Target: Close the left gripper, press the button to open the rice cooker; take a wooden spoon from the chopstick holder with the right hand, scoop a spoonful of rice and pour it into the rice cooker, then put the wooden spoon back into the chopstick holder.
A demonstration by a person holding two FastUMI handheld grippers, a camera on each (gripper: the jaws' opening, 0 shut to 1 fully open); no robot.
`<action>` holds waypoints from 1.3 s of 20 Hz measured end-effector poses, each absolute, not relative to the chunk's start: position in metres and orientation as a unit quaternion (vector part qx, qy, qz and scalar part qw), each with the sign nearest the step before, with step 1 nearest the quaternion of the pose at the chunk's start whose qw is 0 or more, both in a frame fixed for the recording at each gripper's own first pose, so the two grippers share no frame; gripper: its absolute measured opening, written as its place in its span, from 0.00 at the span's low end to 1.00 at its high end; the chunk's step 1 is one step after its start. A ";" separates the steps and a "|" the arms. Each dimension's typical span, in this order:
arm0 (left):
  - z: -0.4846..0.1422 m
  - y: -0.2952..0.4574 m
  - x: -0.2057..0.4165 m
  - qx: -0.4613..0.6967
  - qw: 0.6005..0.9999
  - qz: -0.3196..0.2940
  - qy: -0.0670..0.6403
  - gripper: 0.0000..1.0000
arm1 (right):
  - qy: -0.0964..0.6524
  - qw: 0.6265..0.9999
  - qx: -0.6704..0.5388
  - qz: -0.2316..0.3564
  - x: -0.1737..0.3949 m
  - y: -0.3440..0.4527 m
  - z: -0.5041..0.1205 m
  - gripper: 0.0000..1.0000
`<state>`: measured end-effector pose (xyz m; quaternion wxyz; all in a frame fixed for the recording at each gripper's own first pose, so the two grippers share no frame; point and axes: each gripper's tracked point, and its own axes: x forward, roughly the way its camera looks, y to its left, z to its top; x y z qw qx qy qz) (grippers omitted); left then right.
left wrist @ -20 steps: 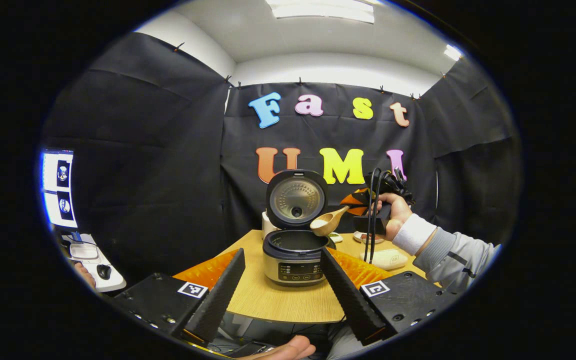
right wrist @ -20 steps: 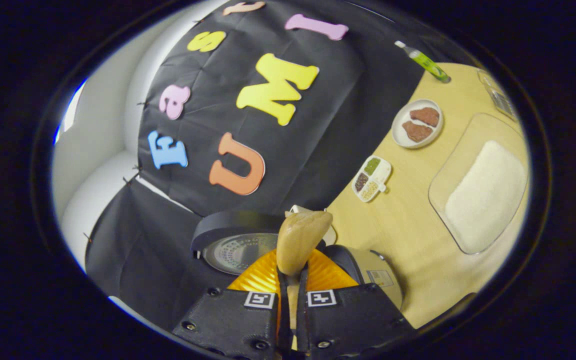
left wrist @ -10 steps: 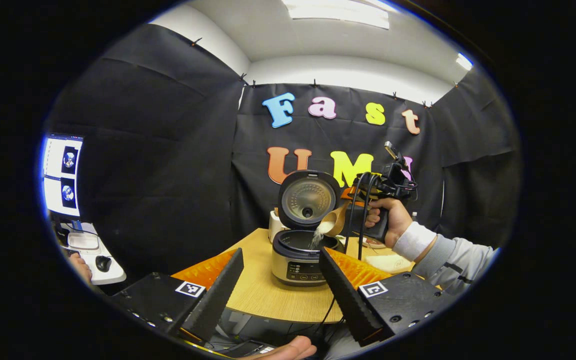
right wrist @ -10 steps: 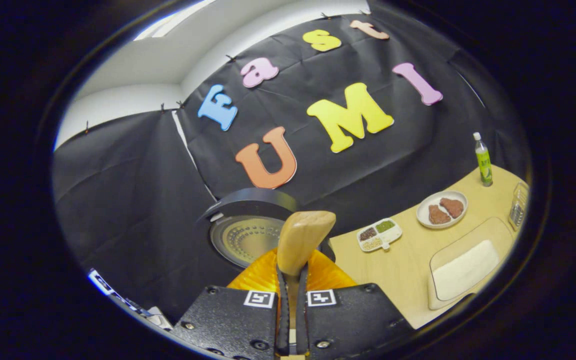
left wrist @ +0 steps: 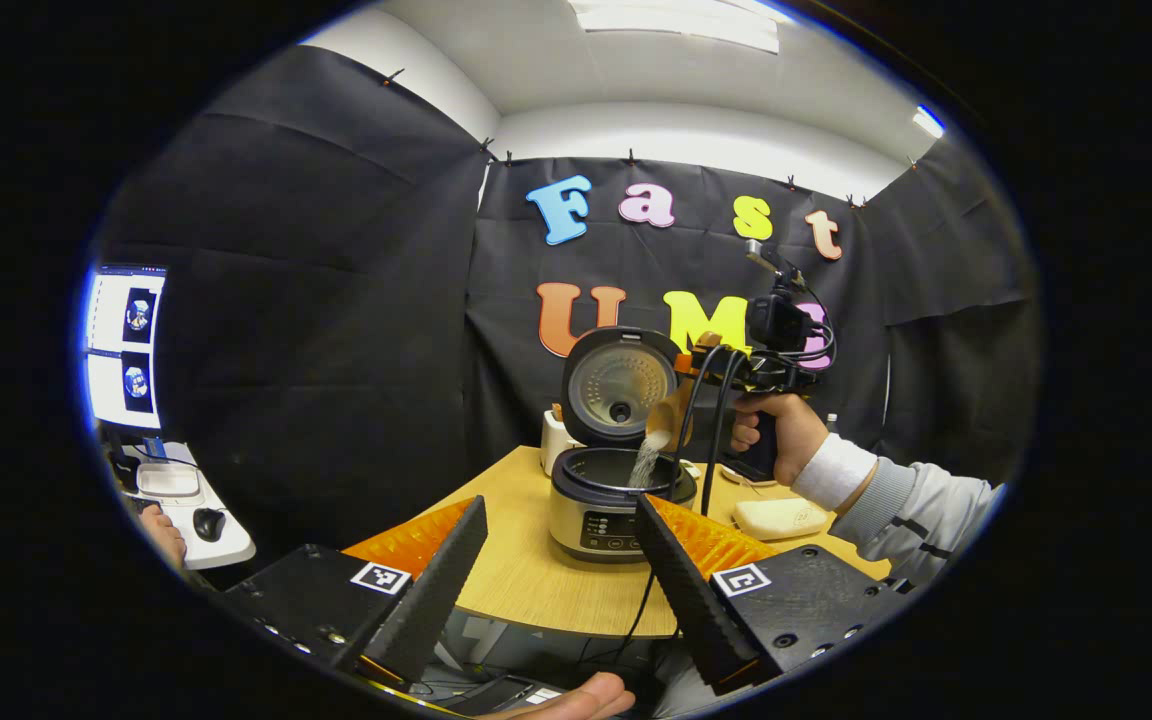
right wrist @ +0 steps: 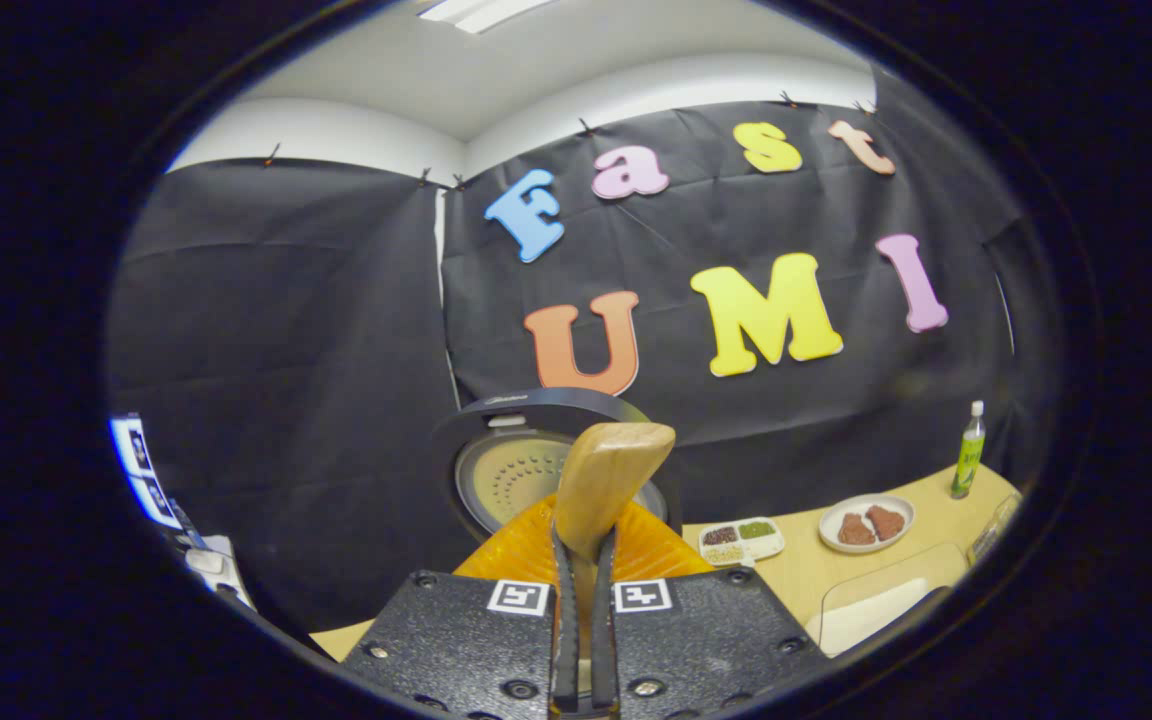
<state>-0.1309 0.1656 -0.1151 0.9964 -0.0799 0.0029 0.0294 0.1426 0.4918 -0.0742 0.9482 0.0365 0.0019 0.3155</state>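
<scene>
Black cloth walls (left wrist: 336, 300), ceiling light (left wrist: 676, 12), wooden table (left wrist: 526, 580)

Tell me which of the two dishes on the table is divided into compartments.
The small white rectangular dish, nearer the rice cooker; it holds separate portions of grains. The round plate beside it is undivided and carries two brown pieces.

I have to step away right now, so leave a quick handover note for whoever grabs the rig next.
Left tool: open, empty, hanging in front of the table.
Right tool: shut on the wooden spoon, tipped over the rice cooker.
Done: lid is up, rice scooped, and rice is pouring into the pot.
Left: finish the pour, then put the spoon back in the chopstick holder behind the cooker.
</scene>
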 end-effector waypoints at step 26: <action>-0.120 0.133 -0.119 -0.078 0.996 0.035 0.004 0.94 | -0.046 0.972 -0.101 0.207 0.140 0.405 -0.048 0.10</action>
